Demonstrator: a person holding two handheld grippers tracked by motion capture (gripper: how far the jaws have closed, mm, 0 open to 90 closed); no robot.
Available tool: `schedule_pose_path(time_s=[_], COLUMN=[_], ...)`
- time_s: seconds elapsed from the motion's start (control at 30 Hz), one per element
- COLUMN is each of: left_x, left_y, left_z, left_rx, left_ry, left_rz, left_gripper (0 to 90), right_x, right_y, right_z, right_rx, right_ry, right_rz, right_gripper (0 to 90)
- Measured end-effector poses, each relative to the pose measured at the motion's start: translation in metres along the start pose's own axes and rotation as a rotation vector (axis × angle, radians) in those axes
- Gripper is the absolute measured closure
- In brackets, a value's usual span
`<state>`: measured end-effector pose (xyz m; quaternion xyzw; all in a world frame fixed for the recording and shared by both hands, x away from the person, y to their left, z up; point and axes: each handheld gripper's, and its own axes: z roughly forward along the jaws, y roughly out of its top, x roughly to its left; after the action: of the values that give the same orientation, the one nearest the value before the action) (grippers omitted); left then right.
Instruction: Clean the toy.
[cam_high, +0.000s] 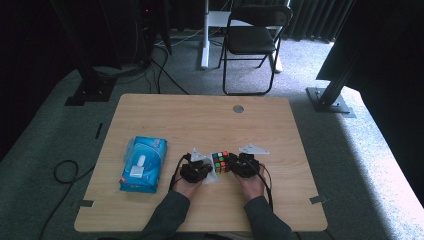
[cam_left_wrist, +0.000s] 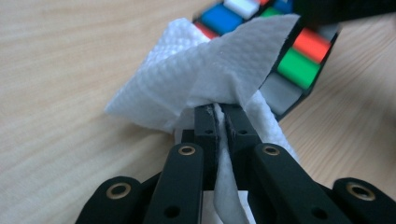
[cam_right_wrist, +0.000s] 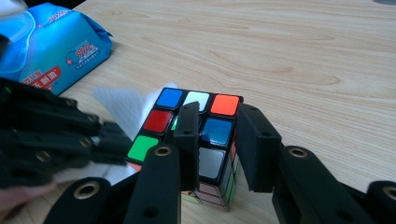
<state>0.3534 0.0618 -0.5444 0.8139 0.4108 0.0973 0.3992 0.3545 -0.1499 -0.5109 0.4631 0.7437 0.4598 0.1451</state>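
Pale wooden table (cam_high: 200, 120) in a dim, carpeted room, with a black folding chair (cam_high: 252, 35) standing beyond its far edge: a person seated at the near edge works two hand-held grippers around a puzzle cube (cam_high: 220, 161), which sits on the tabletop toward the near side, roughly midway between the table's side edges. The left gripper (cam_left_wrist: 219, 112) is clenched on a white paper towel (cam_left_wrist: 187, 88), its jaws pressed together with the sheet pinched between them and draped against the side of the cube. The right gripper (cam_right_wrist: 215, 135) straddles the cube from the opposite side; one jaw lies over the cube's top face and the other stands beside its edge, with a gap showing between them, and whether they press on the cube cannot be told. The cube's stickers show blue, white, orange, red and green on black plastic. To the left of the cube, well apart from it, lies a blue pack of wet wipes (cam_high: 143, 164), printed with "99.9" in a white badge and red characters too small to read. Bare wood stretches from the cube to the far edge, where a small round grommet (cam_high: 238, 108) is set, and to the right edge as well.
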Motion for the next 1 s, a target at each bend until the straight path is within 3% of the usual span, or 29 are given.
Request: schedule_pose_path(time_s=[0.43,0.8,1.0], left_x=[-0.005,-0.010,-0.010], left_y=[0.000,0.008,0.009], left_z=[-0.004,-0.028,-0.028], left_rx=[0.020,-0.097,-0.094], left_ry=[-0.009,-0.052,-0.061], left_rz=[0.031,0.049,0.053], left_gripper=[86.0,85.9,85.3], right_x=[0.000,0.000,0.000], right_y=[0.000,0.000,0.000], right_z=[0.000,0.000,0.000], right_rx=[-0.001,-0.003,-0.003], right_ry=[-0.001,0.000,0.000], right_rz=[0.007,0.008,0.008], right_gripper=[70.7,70.7,70.7])
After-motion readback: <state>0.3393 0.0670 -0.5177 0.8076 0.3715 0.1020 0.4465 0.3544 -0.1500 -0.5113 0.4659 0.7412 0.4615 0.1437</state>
